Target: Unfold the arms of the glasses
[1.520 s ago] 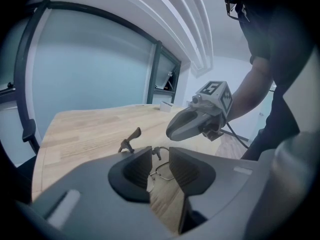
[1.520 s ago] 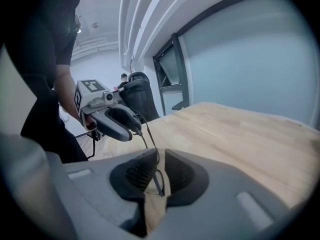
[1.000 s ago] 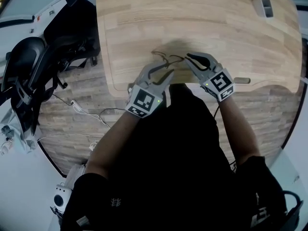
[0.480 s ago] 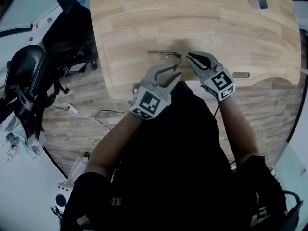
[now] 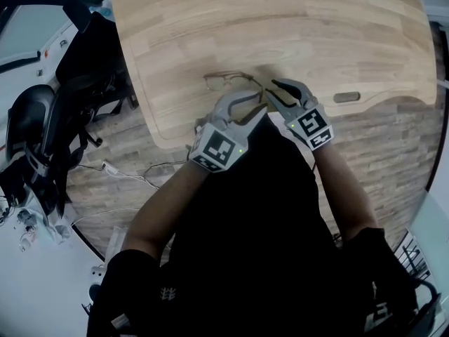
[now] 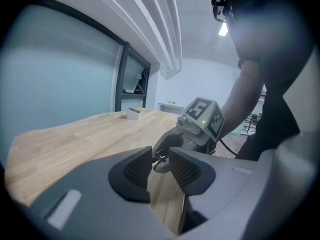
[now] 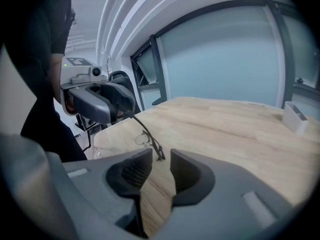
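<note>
Thin dark-framed glasses point(image 5: 230, 81) lie on the wooden table point(image 5: 280, 27) just beyond both grippers. In the right gripper view the lenses point(image 7: 142, 140) rest on the wood. A slim arm point(image 7: 145, 131) runs from my left gripper's fingertips point(image 7: 126, 108) to an end at my right gripper point(image 7: 161, 153). The right jaws are opening, and the arm's end stands in the gap without touching the pads. My left gripper point(image 6: 160, 156) shows a clear gap too, with a bit of wire frame at its tips. The two grippers, left point(image 5: 263, 102) and right point(image 5: 275, 88), nearly meet at the table's front edge.
A small white holder point(image 7: 295, 118) stands at the table's far right corner and shows in the left gripper view too point(image 6: 133, 113). A slot point(image 5: 346, 97) is cut near the front edge. Black chairs point(image 5: 42, 139) and cables point(image 5: 133, 170) lie on the floor to the left.
My left gripper has moved right, closer to the right gripper. The right gripper's fingers have come slightly apart. The glasses now show both lenses flat, with an arm reaching toward the grippers.
</note>
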`<action>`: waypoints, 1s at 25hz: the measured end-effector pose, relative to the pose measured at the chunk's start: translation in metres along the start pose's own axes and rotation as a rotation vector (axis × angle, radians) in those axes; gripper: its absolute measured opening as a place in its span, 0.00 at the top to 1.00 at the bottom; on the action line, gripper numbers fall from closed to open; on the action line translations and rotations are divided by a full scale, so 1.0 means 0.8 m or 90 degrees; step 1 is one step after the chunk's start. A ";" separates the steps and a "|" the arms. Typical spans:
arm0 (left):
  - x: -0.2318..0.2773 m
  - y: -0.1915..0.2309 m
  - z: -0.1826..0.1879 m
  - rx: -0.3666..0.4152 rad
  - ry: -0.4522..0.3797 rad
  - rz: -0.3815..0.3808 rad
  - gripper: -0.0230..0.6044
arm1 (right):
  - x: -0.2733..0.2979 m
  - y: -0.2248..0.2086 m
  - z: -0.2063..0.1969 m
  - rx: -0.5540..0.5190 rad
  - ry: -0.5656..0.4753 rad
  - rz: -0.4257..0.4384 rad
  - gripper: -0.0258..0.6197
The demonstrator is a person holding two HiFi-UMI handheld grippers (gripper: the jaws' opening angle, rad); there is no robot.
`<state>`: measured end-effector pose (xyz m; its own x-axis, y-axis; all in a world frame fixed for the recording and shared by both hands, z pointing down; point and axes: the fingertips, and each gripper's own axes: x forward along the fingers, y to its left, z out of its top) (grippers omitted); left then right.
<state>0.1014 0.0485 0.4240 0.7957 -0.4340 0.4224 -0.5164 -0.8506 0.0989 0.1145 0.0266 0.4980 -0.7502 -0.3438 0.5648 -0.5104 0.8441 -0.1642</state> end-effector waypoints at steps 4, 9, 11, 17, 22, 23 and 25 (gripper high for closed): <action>0.004 0.002 0.003 0.011 -0.001 -0.006 0.78 | 0.010 0.010 0.006 0.000 -0.010 0.001 0.78; -0.017 0.029 0.002 0.026 0.003 0.039 0.78 | 0.013 -0.002 0.013 0.000 -0.014 -0.016 0.78; -0.028 0.050 -0.006 0.021 0.020 0.068 0.78 | 0.015 -0.012 0.016 -0.003 -0.012 -0.024 0.78; -0.037 0.093 -0.018 -0.019 0.022 0.103 0.78 | 0.021 -0.031 0.030 -0.013 -0.015 -0.018 0.78; -0.017 0.070 -0.012 -0.020 0.017 0.062 0.78 | 0.029 -0.019 0.018 -0.013 0.001 0.016 0.78; -0.012 0.063 -0.011 -0.020 0.015 0.055 0.78 | 0.028 -0.018 0.013 -0.011 0.005 0.017 0.78; -0.003 0.050 -0.011 -0.021 0.014 0.045 0.78 | 0.025 -0.016 0.003 -0.010 0.014 0.015 0.78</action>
<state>0.0761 0.0184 0.4347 0.7497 -0.4858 0.4494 -0.5817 -0.8075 0.0975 0.1048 0.0081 0.5096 -0.7519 -0.3153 0.5790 -0.4865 0.8580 -0.1645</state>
